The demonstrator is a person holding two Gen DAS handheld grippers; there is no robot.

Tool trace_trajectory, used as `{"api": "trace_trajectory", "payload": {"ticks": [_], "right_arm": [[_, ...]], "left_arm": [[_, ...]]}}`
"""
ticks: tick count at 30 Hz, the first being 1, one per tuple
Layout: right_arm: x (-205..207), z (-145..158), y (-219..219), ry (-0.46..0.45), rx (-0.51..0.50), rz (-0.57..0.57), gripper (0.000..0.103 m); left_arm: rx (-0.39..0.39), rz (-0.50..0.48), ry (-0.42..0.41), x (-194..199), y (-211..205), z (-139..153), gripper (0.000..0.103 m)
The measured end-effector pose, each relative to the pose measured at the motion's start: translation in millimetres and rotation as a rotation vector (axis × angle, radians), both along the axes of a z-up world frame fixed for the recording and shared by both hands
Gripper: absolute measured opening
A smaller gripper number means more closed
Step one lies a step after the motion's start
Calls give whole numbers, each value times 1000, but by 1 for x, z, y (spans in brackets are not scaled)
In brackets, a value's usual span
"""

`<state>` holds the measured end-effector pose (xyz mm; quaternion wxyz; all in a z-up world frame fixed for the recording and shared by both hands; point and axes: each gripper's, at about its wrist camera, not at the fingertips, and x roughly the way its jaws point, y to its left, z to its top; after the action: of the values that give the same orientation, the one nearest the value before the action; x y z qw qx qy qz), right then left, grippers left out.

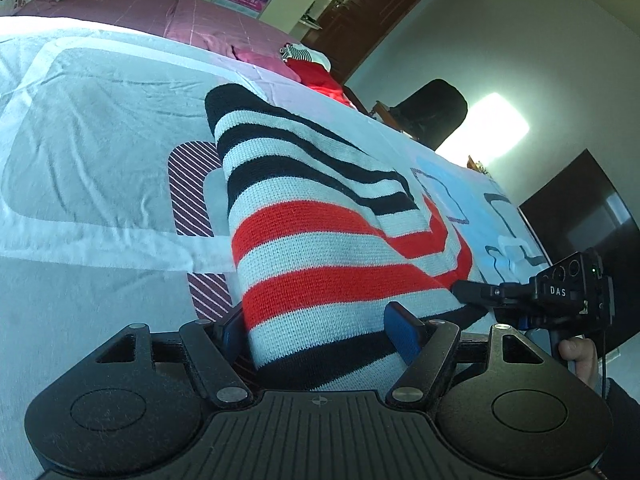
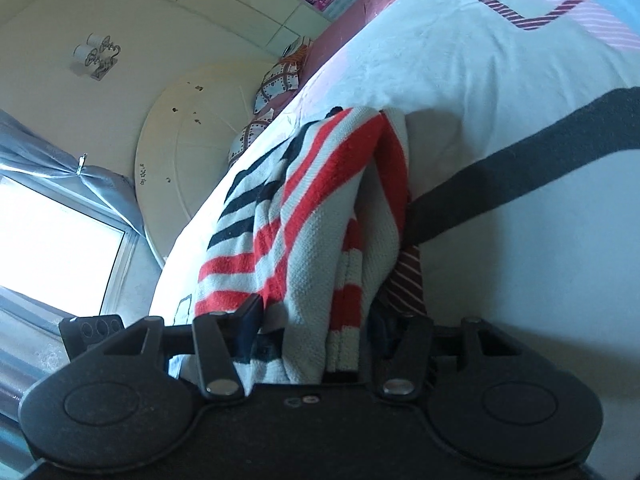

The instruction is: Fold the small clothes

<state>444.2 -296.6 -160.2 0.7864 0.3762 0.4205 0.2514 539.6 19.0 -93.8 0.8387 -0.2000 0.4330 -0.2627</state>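
Note:
A knitted sweater with black, red and pale grey stripes (image 1: 320,240) lies on the bed, partly folded over itself. My left gripper (image 1: 320,338) has its jaws around the sweater's near edge, and one blue pad (image 1: 402,334) presses on the fabric. My right gripper (image 1: 466,292) shows at the right of the left wrist view, clamped on the sweater's other corner. In the right wrist view the sweater (image 2: 312,232) bunches up between the jaws of my right gripper (image 2: 316,320), which grip its folded edge.
The bed has a white cover (image 1: 100,140) with grey and striped patterns. A pile of red and pink clothes (image 1: 316,72) lies at the bed's far end. A dark chair (image 1: 432,112) and a door stand beyond. A window (image 2: 52,248) and a round white board (image 2: 192,152) are at the bedside.

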Motion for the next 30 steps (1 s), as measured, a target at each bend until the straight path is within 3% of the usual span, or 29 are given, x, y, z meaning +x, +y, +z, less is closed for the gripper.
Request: {"api": "trace_trajectory", "payload": {"ticks": [9,13,20,30], "right_arm": [[-7,-5,-13,13,27,57,43],[8,0,7,-61,-37,67,43],[-7,4,6,-103,-68,35,39],[-33,45,23,-161,-115,-41,35]], "left_arm": [[-13,6,1,2,-1,-2,71],[-35,32,2,9,-6,-5,71],[-16,81,-33,3,-16,1,48],[-124,50,-108,-13,13,19,44]]}}
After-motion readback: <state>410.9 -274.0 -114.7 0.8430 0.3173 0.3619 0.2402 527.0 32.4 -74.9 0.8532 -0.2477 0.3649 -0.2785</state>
